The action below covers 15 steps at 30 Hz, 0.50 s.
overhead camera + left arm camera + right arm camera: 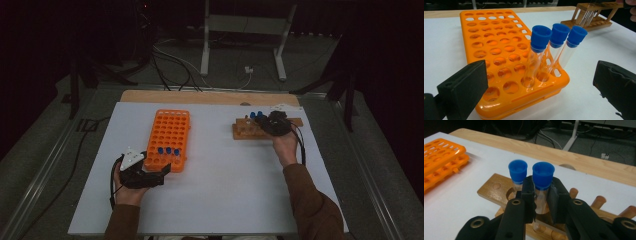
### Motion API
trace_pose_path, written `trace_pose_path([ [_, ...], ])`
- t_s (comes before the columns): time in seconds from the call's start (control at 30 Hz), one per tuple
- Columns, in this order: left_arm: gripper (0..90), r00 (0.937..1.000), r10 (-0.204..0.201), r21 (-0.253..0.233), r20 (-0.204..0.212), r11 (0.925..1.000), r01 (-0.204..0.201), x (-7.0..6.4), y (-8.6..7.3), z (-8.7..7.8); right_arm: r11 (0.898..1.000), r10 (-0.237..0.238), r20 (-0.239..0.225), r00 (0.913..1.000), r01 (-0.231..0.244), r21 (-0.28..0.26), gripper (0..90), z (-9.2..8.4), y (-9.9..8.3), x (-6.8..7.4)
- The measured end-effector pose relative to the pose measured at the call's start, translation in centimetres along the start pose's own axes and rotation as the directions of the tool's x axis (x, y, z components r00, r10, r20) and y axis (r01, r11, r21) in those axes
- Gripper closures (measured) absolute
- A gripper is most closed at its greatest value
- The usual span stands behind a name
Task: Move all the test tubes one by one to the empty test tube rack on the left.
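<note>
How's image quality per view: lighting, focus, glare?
High view: dim, dark surround, only the white table sheet lit, small blue-capped tubes soft. Left gripper view: bright, orange plastic tube rack sharp, near black jaws blurred. Right gripper view: the right gripper shut on a blue-capped glass tube, cap sharp, floor behind soft; no strong glare.

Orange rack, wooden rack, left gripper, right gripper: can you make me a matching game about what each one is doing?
Things:
1. orange rack
2. wooden rack
3. left gripper
4. right gripper

States:
A. jaws closed on a blue-capped tube
B. holds three blue-capped tubes in its near corner
C. jaws wide apart, holding nothing
D. stands at the far right of the table, two blue caps showing

Pairs: 1-B, 2-D, 3-C, 4-A
</note>
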<state>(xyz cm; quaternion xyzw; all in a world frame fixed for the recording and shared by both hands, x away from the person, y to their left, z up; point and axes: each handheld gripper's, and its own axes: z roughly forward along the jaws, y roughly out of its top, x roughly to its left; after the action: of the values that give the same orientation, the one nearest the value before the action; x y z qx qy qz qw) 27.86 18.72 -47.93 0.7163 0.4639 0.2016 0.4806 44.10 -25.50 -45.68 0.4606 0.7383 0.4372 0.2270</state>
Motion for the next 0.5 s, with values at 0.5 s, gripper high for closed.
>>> trace_pose_path([
  [0.5,0.6,0.9999,-0.012,-0.021,-0.003,0.9997,0.012,0.2,0.2,-0.4,0.997,-0.003,0.002,1.0000,0.003,-0.074,76.9,-2.9,1.8,-0.1],
])
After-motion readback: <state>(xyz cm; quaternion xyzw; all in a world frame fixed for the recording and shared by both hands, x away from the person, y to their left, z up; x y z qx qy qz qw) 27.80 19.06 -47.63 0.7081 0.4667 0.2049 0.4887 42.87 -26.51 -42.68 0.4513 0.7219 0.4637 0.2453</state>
